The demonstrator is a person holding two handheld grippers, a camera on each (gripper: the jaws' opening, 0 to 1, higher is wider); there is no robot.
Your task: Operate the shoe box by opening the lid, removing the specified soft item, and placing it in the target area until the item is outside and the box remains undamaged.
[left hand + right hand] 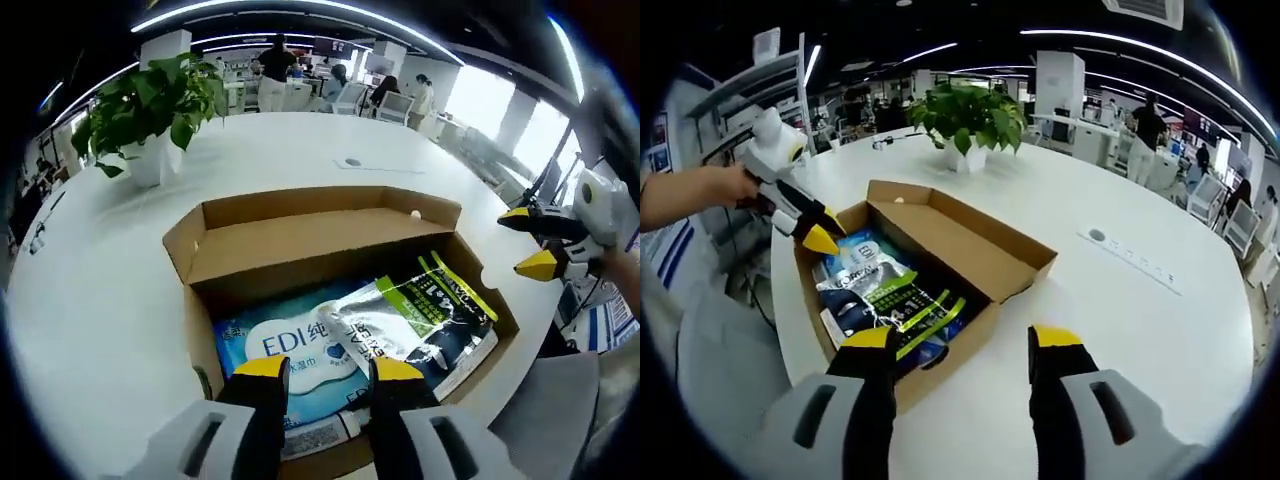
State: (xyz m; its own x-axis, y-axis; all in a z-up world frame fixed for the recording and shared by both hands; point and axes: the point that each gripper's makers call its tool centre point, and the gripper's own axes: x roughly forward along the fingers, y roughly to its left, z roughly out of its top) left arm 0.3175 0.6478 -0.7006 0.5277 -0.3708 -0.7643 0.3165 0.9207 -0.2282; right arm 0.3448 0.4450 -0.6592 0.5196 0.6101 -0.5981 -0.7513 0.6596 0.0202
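Observation:
A brown cardboard shoe box (205, 345) lies open on the white table, its lid (310, 243) folded back on the far side. Inside it are a blue wet-wipes pack (290, 350) and, on top of that, a silver, green and black soft pouch (425, 320). My left gripper (330, 370) hovers open just above the box's near edge, holding nothing. My right gripper (530, 240) is open off the box's right end. In the right gripper view, my right gripper (962, 340) is open over the table in front of the box (970, 330), and the left gripper (822, 234), held by a hand, points at the pouch (890, 300).
A potted green plant (150, 110) (965, 120) stands on the table beyond the box. A round cable grommet (352, 162) and a flat strip (1130, 258) are set in the tabletop (100, 290). The table's edge curves close to the box. People and desks are far behind.

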